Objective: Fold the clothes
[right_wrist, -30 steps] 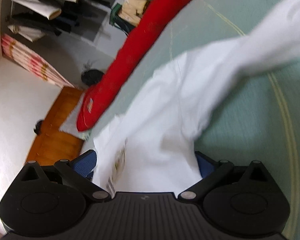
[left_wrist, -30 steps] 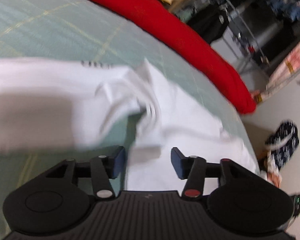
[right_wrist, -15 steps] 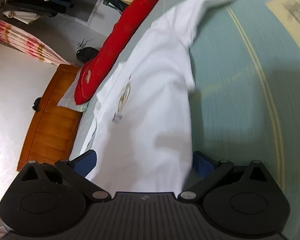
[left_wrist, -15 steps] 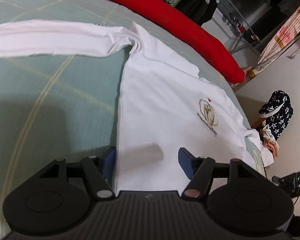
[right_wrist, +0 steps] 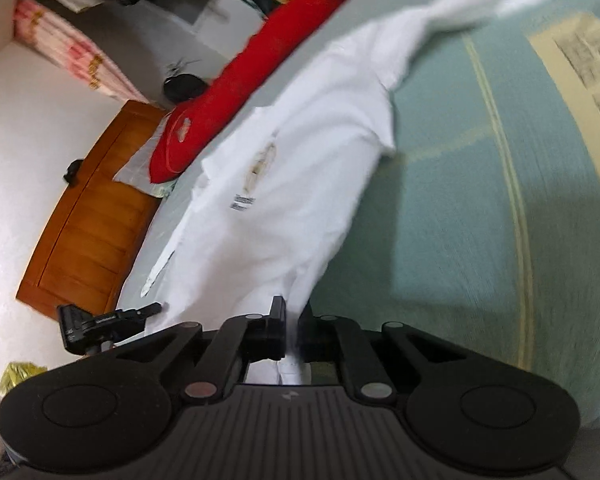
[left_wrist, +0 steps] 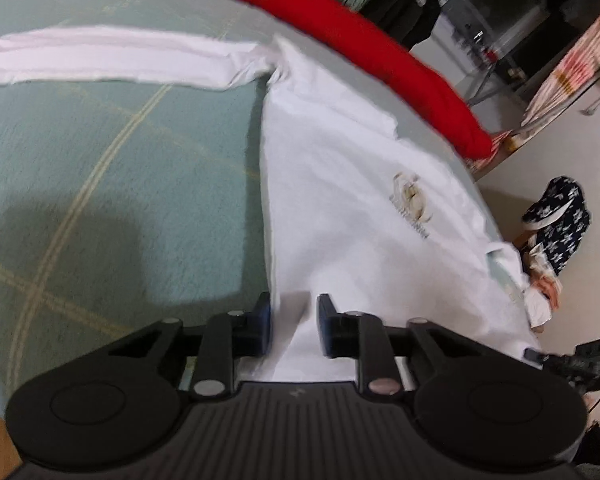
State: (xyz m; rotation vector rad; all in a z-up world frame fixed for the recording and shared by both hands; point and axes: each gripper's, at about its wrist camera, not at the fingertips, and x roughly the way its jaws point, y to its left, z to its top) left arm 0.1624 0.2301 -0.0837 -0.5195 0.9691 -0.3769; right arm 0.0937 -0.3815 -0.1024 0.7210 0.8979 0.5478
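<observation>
A white long-sleeved shirt (left_wrist: 340,184) with a gold chest logo (left_wrist: 412,200) lies front up on the green bed cover (left_wrist: 100,160). One sleeve (left_wrist: 112,56) stretches out to the left. My left gripper (left_wrist: 294,320) sits at one corner of the lower hem. Its jaws are closing, a ridge of white cloth stands between them, and a gap still shows. In the right wrist view the same shirt (right_wrist: 300,160) runs away from my right gripper (right_wrist: 292,322). That gripper is shut on the hem at the other corner, with a thin fold pinched between the pads.
A long red bolster (left_wrist: 340,28) lies along the far side of the bed (right_wrist: 480,200). A wooden headboard (right_wrist: 84,220) stands beyond the bed's end. A dark patterned garment (left_wrist: 556,216) lies on the floor. A small black device (right_wrist: 100,324) sits beside the bed edge.
Both grippers have drawn back along the shirt to its lower hem. The right jaws went from wide open to shut on the cloth. The left jaws have narrowed around the hem.
</observation>
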